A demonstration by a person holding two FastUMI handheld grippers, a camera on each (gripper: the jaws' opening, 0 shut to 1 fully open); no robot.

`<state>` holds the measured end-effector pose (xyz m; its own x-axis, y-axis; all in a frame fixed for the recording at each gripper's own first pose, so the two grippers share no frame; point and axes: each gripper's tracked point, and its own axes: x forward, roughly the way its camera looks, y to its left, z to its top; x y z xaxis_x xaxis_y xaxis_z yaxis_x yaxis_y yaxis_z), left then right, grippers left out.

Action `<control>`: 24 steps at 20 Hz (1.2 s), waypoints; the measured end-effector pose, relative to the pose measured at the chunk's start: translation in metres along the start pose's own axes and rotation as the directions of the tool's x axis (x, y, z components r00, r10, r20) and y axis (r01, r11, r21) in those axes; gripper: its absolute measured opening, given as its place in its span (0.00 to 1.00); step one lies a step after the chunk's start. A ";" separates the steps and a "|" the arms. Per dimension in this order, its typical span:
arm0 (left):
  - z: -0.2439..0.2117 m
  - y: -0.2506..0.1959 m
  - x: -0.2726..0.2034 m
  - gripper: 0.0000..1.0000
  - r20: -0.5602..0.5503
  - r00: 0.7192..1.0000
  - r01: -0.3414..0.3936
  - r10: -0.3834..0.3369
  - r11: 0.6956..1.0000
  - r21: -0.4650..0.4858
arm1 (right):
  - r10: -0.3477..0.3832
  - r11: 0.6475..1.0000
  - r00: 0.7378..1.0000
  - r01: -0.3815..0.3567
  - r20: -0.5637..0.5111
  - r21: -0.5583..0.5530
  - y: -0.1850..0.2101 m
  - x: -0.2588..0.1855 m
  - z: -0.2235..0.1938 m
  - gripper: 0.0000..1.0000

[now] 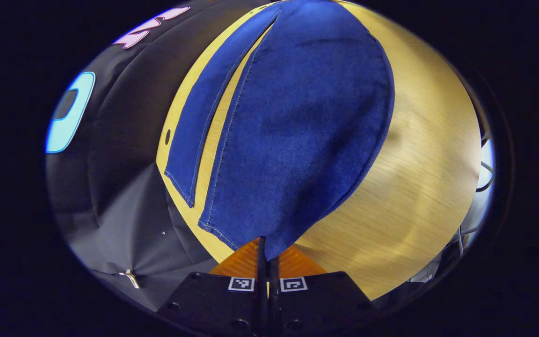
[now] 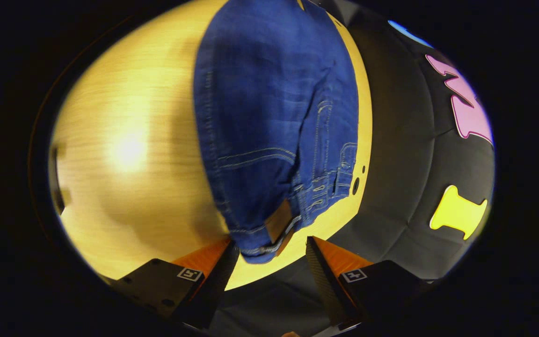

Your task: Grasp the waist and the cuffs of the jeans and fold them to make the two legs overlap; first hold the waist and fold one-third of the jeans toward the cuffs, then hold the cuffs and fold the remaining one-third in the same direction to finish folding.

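Jeans: blue denim jeans with pale contrast stitching [image 1: 293,131], spread lengthwise on the table, one leg lifted toward the left gripper.
Left gripper: left gripper [image 1: 267,262] sits at the bottom of the left gripper view, its two fingers drawn almost together with only a thin slit between them.
Left grip: the corner of the nearer cuff [image 1: 269,245] runs down into that slit, so the fingers are clamped on the hem.
Nearer leg: from the fingers the broad leg rises and fans away up the left gripper view, its fabric lifted off the wood near the hem.
Second leg: a narrower strip of denim [image 1: 194,135] lies flat just to the left, its own hem near the table's edge, with a sliver of bare wood between the two legs.
Right gripper: right gripper [image 2: 272,262] sits at the bottom of the right gripper view with its fingers spread wide apart, gripping nothing.
Waist: the waistband end [image 2: 274,234], with a tan patch and belt loops, hangs just above and between the spread fingers; whether it touches the left-hand finger cannot be told.
Seat: beyond the waistband the seat and a stitched back pocket stretch away up the right gripper view.
Table: light yellow wood-grain table [image 2: 124,164], bright with glare left of the denim in the right gripper view.
Wall: black cloth booth wall [image 1: 120,140] drops beyond the table's edge.
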<state>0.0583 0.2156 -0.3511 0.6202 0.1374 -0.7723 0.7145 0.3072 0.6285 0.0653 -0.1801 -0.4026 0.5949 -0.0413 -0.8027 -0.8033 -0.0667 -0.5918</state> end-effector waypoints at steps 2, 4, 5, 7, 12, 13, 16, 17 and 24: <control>0.003 0.000 0.000 0.06 -0.005 1.000 -0.014 0.014 1.000 0.005 | -0.004 1.000 1.000 0.003 -0.007 -0.024 0.000 0.008 0.003 0.91; 0.005 0.001 0.003 0.06 -0.005 1.000 -0.023 0.023 0.999 0.024 | 0.001 0.997 0.999 -0.004 -0.039 -0.072 0.010 0.016 0.000 0.60; 0.005 0.001 0.002 0.06 -0.006 1.000 -0.025 0.026 0.999 0.031 | -0.004 0.997 0.999 0.000 -0.052 -0.080 0.011 0.019 0.001 0.39; 0.005 0.001 0.000 0.06 -0.012 0.999 -0.036 0.036 0.999 0.027 | 0.024 1.000 0.997 -0.024 -0.075 -0.002 0.010 0.023 0.000 0.22; 0.007 0.001 0.000 0.06 -0.028 0.998 -0.052 0.052 0.998 0.018 | 0.087 0.995 0.996 -0.088 0.014 0.040 0.014 0.018 0.005 0.05; 0.007 -0.001 -0.001 0.06 -0.030 0.999 -0.042 0.042 0.999 0.014 | 0.093 0.996 0.995 -0.093 0.029 0.011 0.016 0.015 0.005 0.05; 0.011 -0.004 -0.002 0.06 -0.013 1.000 0.018 -0.018 1.000 -0.010 | 0.138 0.990 0.990 -0.138 0.037 -0.020 0.020 0.011 0.004 0.05; 0.012 -0.007 -0.006 0.06 -0.013 0.999 0.051 -0.051 0.998 -0.031 | 0.147 0.989 0.988 -0.146 0.046 -0.030 0.017 0.006 0.005 0.05; 0.022 0.001 -0.012 0.06 0.027 0.962 0.271 -0.270 0.949 -0.159 | 0.130 0.991 0.991 -0.129 0.044 -0.021 -0.026 -0.012 0.005 0.05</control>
<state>0.0585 0.1937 -0.3396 0.4126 0.0233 -0.9106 0.7949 0.4789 0.3724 0.0791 -0.1729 -0.3782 0.4836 -0.0059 -0.8752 -0.8726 -0.0820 -0.4816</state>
